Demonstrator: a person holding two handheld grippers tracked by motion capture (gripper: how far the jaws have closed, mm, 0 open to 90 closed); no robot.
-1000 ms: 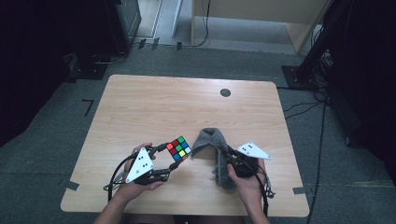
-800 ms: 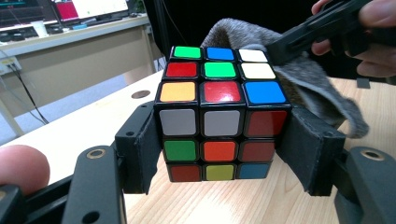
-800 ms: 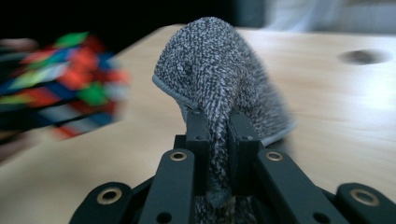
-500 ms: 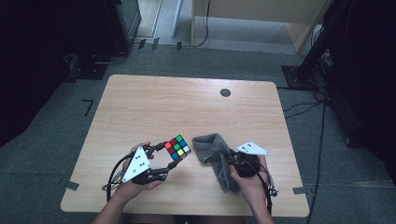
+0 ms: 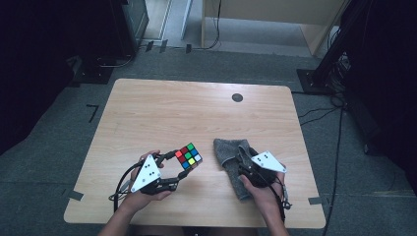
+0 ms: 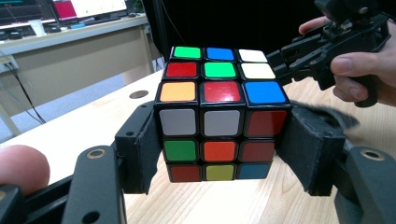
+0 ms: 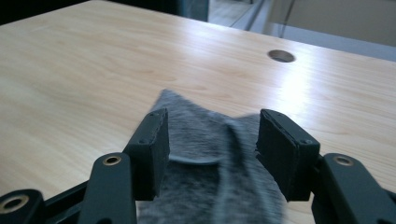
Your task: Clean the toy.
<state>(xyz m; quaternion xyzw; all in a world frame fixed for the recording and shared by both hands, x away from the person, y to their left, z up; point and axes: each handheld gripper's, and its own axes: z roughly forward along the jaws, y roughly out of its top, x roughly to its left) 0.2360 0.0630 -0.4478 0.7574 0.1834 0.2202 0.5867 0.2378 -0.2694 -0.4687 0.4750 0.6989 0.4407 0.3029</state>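
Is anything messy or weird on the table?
A little. The grey cloth lies rumpled and crooked on the wooden table, under the right gripper, whose jaws have just opened off it. The puzzle cube, clamped in the left gripper, has its colours all scrambled.

In the high view the table (image 5: 196, 113) is evenly lit from above while the surrounding floor and room corners sink into near black; shadows under the hands are soft and short. The picture is slightly soft and grainy. In the left gripper view the Rubik's cube (image 6: 219, 116) is sharp, with small glossy highlights on its top stickers, while the near jaws and the background desk blur. In the right gripper view a pale glare streaks the wood near the cable hole (image 7: 281, 56), and the grey cloth (image 7: 210, 154) close to the lens is smeared and out of focus.
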